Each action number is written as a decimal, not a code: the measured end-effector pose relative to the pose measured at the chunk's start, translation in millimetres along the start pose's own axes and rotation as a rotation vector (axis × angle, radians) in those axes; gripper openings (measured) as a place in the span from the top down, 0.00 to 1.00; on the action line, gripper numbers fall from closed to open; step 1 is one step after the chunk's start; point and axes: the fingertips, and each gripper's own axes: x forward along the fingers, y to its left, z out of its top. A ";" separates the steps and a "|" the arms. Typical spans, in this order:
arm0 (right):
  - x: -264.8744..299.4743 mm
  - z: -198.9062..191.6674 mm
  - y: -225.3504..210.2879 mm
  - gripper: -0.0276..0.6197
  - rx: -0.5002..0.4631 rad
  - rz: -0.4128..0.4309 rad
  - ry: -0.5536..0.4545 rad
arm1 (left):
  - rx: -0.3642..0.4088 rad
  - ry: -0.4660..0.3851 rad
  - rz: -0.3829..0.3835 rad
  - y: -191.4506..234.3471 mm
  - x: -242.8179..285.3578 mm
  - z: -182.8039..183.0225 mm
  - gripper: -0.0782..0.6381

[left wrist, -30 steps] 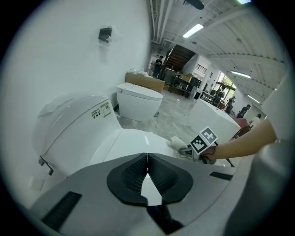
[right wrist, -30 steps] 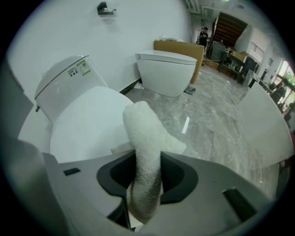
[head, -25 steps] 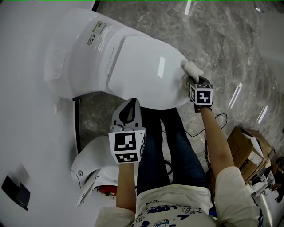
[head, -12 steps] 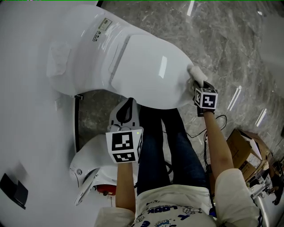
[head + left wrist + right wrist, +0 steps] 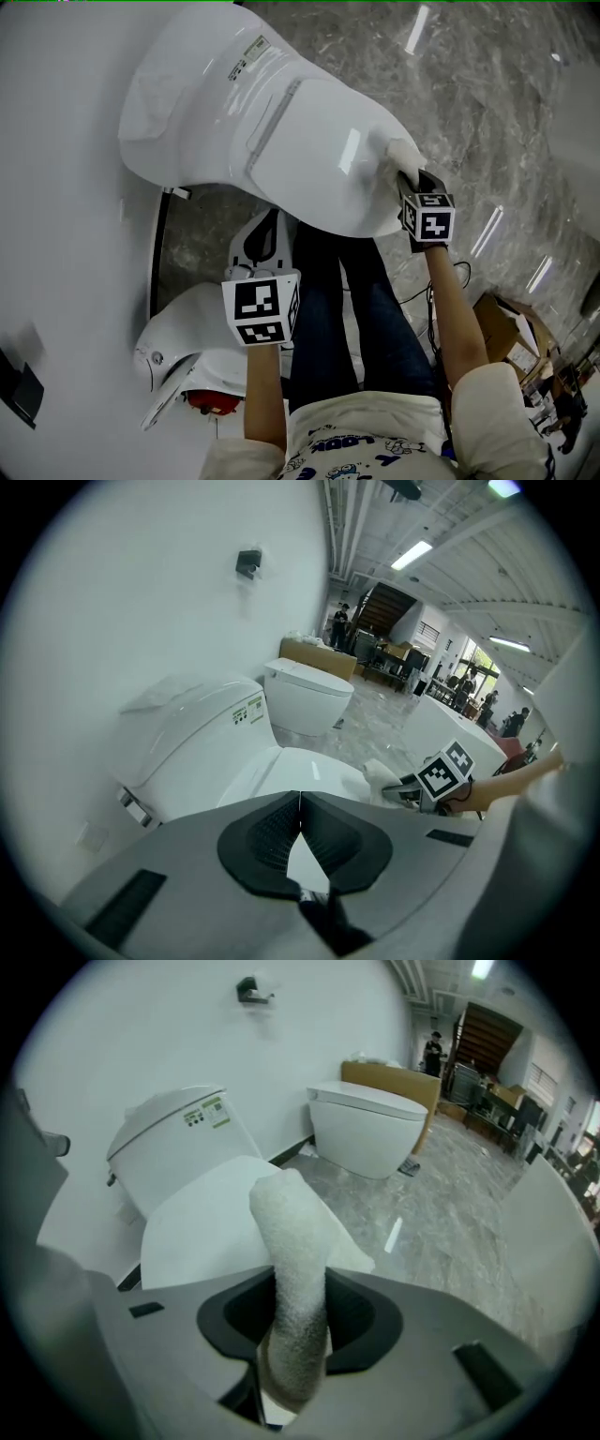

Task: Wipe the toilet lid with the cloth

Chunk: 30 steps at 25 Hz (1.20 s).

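Observation:
The white toilet lid (image 5: 319,141) is down on its bowl, in front of a labelled cistern (image 5: 202,70). My right gripper (image 5: 406,175) is shut on a white cloth (image 5: 401,153), which presses against the lid's front end. In the right gripper view the cloth (image 5: 291,1241) sticks up out of the jaws, with the lid (image 5: 202,1222) behind it. My left gripper (image 5: 277,216) hangs shut and empty below the bowl's near side, apart from the toilet. Its jaws meet at the tips in the left gripper view (image 5: 300,803), which also shows the lid (image 5: 286,766) and cloth (image 5: 380,772).
A second toilet (image 5: 370,1124) stands further along the wall, with a brown box behind it. Another white fixture (image 5: 187,347) sits by the person's legs (image 5: 347,300). A cardboard box (image 5: 506,323) and a cable lie on the marble floor at right. The white wall (image 5: 56,234) is at left.
The head view has swung, so the toilet sits higher and further right in frame. The right gripper stays at the lid's front end with the cloth. The left gripper has barely moved.

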 end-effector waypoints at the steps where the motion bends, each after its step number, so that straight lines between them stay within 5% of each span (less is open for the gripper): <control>1: 1.5 11.7 13.0 0.77 -0.032 0.022 -0.013 | -0.009 -0.005 0.009 4.9 -2.9 0.2 0.88; 16: 39.4 121.4 201.9 0.77 -0.364 0.243 -0.102 | -0.162 -0.034 0.121 79.5 -41.0 -25.2 0.88; 30: 93.8 129.4 277.7 0.77 -0.520 0.284 -0.027 | -0.261 -0.025 0.183 126.4 -53.7 -57.4 0.88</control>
